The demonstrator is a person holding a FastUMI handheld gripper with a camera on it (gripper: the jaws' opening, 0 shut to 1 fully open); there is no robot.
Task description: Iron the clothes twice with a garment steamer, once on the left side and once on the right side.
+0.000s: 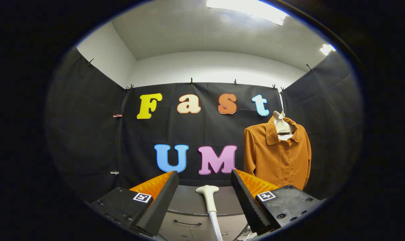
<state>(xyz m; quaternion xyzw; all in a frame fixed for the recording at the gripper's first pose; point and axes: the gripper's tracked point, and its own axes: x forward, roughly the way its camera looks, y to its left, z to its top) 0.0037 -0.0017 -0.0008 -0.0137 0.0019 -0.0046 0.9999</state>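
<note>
Nearest to the lens, my gripper (205,195) stands released, its two black fingers (162,201) spread wide with nothing pressed between them. Between the fingers and just ahead of them sits the garment steamer (208,197), a white head on a slim neck, with what I take to be its hose trailing down toward me. It rests on a grey cabinet (185,201) with drawer fronts below; the steamer lies near the cabinet's front edge, roughly at its middle.

The orange shirt (277,155) hangs on a pale hanger (282,124) against the booth's back wall, beyond the right finger and well apart from the steamer. Its front faces me, buttoned, sleeves hanging loose.

Handling assessment:
- Steamer: rigid, smooth plastic, probably light but slippery; the neck below the head is the narrowest section and, in my judgement, the correct place to close both fingers on
- Hose: likely to drag and pull the head off line; allow slack
- Shirt: soft fabric, free to swing on its hanger; I expect it to yield under pressure, so light contact is advised

Neither the left nor the right pass is yet begun
</note>
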